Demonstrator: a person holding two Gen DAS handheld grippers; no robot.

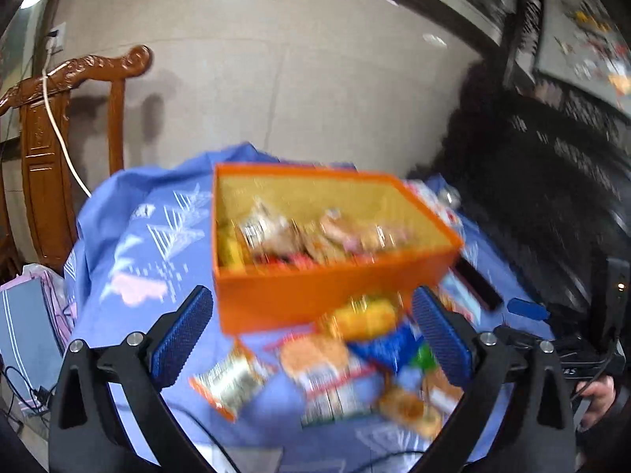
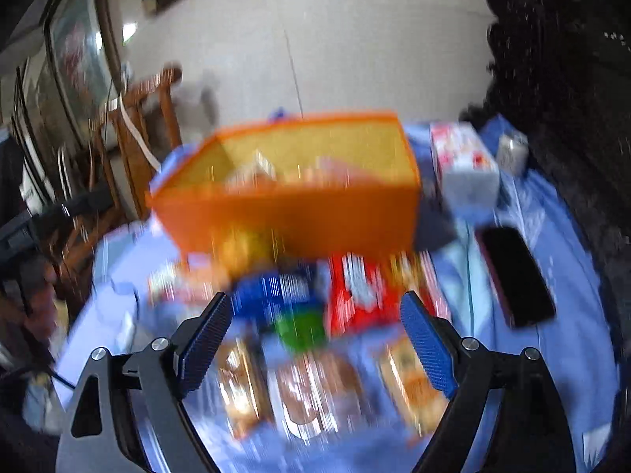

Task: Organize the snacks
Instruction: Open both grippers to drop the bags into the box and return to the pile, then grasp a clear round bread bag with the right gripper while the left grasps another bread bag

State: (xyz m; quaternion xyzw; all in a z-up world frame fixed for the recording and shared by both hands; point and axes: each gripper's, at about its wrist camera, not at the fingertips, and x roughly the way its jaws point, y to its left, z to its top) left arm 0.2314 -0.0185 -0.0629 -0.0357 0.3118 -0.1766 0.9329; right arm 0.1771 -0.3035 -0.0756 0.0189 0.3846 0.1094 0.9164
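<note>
Left tool [image 1: 311, 331] spread wide, gripping nothing, poised over loose snack packets [image 1: 327, 370] just in front of the orange box [image 1: 315, 295]. Right tool [image 2: 311, 339] likewise gaping and empty, above blurred packets [image 2: 315, 386] on the near side of the same box [image 2: 292, 216]. More snacks [image 1: 299, 236] already inside the box. Blue-clothed table [image 1: 130, 276] beneath the box; white carton [image 2: 465, 165] and dark phone [image 2: 516, 276] right of the box.

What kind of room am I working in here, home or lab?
Most likely a home living or dining room: a carved wooden chair stands by the wall, a patterned blue cloth covers the table, and an orange box of snacks sits on it.
</note>
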